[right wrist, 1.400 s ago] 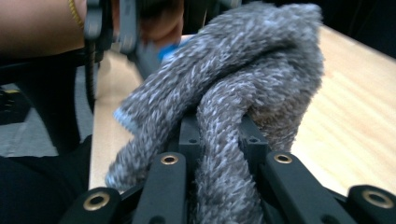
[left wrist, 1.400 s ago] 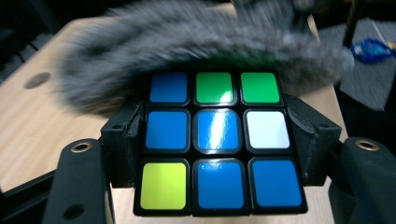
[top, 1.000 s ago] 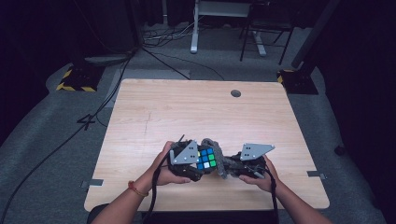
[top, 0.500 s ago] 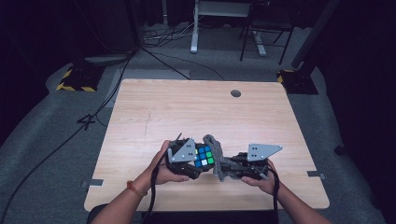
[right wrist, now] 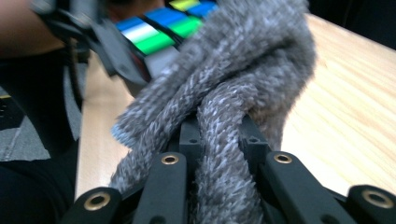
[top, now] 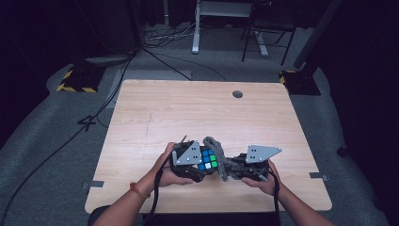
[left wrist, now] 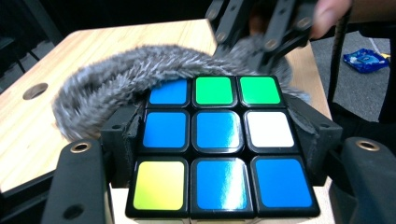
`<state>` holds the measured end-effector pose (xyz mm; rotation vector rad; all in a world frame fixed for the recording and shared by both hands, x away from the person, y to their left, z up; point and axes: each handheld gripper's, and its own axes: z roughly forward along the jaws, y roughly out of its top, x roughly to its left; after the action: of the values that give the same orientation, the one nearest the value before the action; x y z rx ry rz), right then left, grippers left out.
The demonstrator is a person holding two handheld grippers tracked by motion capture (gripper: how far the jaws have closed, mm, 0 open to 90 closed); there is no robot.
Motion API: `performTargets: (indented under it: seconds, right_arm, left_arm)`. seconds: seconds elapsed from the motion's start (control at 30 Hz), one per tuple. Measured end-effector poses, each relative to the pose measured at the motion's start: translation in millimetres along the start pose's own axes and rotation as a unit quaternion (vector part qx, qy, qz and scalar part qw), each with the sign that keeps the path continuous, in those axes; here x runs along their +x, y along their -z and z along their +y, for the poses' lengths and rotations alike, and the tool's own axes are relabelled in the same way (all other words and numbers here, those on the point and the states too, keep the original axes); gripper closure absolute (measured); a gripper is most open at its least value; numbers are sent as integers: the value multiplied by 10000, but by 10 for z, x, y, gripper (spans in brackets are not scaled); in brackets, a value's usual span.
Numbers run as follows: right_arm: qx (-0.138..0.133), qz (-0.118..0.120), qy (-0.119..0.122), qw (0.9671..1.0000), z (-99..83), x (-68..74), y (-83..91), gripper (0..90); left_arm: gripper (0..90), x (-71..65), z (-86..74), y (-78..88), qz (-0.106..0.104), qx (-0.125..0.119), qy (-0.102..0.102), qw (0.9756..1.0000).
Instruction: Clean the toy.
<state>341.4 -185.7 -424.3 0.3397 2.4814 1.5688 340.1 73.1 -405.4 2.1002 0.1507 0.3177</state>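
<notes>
A scrambled puzzle cube point(top: 207, 158) point(left wrist: 218, 140) with blue, green, white and yellow stickers sits between the black jaws of my left gripper point(top: 203, 165), which is shut on it near the table's front edge. A grey fuzzy cloth point(top: 219, 157) point(right wrist: 224, 107) point(left wrist: 116, 77) is pinched in my right gripper point(top: 231, 169) point(right wrist: 219, 140), which is shut on it. The cloth drapes against the cube's far side. In the right gripper view the cube point(right wrist: 159, 28) shows just beyond the cloth. In the left gripper view the right gripper's jaws stand blurred behind the cube.
The wooden table point(top: 188, 113) has a round cable hole point(top: 237, 94) at its far right. Cables, a desk frame and a chair base stand on the grey floor beyond the table. A blue packet point(left wrist: 369, 59) lies on the floor.
The right gripper and its cloth have shifted slightly against the cube. The left gripper and cube have stayed in place.
</notes>
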Motion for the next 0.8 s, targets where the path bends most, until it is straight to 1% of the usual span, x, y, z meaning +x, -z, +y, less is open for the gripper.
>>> performTargets:
  seconds: [0.07,0.17,0.27,0.33,0.4,0.43,0.5,0.53,0.6,0.67,0.73,0.77,0.8]
  right_arm:
    - [-73,-63,72,9999,34,31,20,771]
    - [-199,-112,167,9996,69,76,55,771]
    - [-223,-171,338,9990,106,128,74,771]
    - [-212,-207,451,9985,133,153,81,771]
    - [-275,-165,451,9985,151,158,77,771]
    - [-262,-156,481,9984,156,160,66,771]
    - [-193,-203,571,9980,157,163,47,769]
    - [-195,-228,544,9981,153,158,47,769]
    - [-161,-327,478,9982,135,118,73,768]
    - [-71,-386,366,9986,95,63,92,768]
    - [20,-389,154,9991,6,-16,87,768]
    - [55,-363,28,9993,-39,-56,72,768]
    - [125,-249,-152,9995,-88,-102,36,768]
  left_arm:
    - [324,1,0,5,-25,-6,41,10000]
    - [324,-19,4,-8,-26,66,-2,10000]
    - [324,-27,0,-45,-49,174,-48,9998]
    - [326,-25,-7,-84,-79,246,-33,9997]
    - [326,-29,-14,-156,-81,451,-111,9989]
    - [327,-32,-21,-185,-106,522,-122,9985]
    - [329,-30,-29,-208,-101,573,-146,9982]
    - [330,-25,-27,-199,-88,560,-134,9983]
    - [331,-8,-16,-136,-93,396,-56,9992]
    - [331,15,1,-61,-20,219,-2,9998]
    - [331,37,13,19,66,59,18,10000]
    - [331,48,13,57,57,-74,111,9999]
    - [330,54,13,76,51,-138,122,9998]
